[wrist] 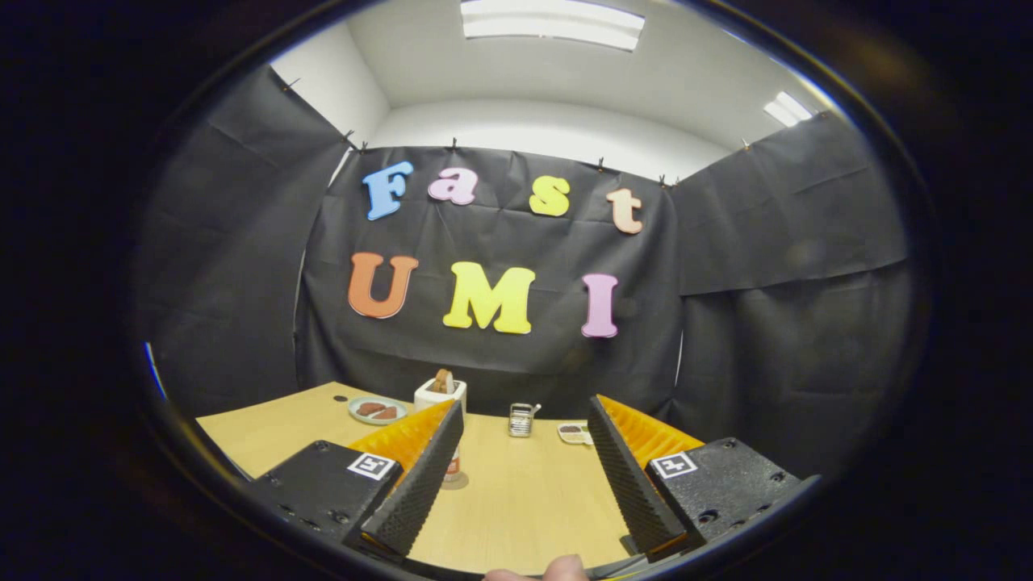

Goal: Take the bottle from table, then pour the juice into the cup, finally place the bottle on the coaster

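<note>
My gripper (526,406) is open above the wooden table (524,500), with nothing between its fingers. A small bottle (453,466) with a reddish label stands just behind the left finger (420,484), which hides most of it. A round brownish patch (457,483) lies at the bottle's foot; I cannot tell if it is a coaster or a shadow. Beyond the fingers, near the back wall, stands a small clear cup-like vessel (521,420) with something sticking out of its top.
At the table's back left lies a plate (377,410) with brown pieces, and next to it a white box (440,393) holding a brown slice. A small white dish (574,433) sits by the right finger. A person's fingertip (557,570) shows below the gripper.
</note>
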Demonstrator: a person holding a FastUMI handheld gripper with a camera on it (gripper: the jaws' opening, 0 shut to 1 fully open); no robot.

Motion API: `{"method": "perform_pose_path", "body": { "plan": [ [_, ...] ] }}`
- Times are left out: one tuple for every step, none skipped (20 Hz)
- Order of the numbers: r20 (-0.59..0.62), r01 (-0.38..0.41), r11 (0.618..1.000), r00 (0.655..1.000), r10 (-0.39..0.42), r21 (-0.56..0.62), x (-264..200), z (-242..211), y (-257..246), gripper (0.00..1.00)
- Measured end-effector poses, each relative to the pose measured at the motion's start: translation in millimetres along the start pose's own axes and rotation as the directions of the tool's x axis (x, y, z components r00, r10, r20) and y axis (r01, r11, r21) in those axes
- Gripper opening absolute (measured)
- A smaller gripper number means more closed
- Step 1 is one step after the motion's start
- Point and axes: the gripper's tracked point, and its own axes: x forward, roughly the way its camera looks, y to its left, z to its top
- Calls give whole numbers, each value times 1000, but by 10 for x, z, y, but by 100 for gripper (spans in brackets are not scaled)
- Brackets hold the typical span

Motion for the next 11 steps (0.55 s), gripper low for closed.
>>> {"method": "perform_pose_path", "body": {
  "plan": [
    [3,-4,1000,1000,4,-2,-7,15,16,99],
    [4,-10,1000,1000,10,-3,-6,23,43,99],
    [6,-11,1000,1000,11,-2,-1,27,53,99],
    [7,-11,1000,1000,11,-2,-6,31,60,99],
    [8,-12,1000,1000,12,-1,-7,33,65,99],
    [8,-11,1000,1000,11,1,-4,30,68,99],
    [8,-13,1000,1000,13,1,5,27,82,99],
    [4,-13,1000,1000,13,-1,7,17,91,99],
    [4,-14,1000,1000,14,-4,-3,16,92,99],
    [3,-15,1000,1000,15,-6,-6,22,102,99],
    [6,-15,1000,1000,15,-5,-8,21,104,99]
  ]
}}
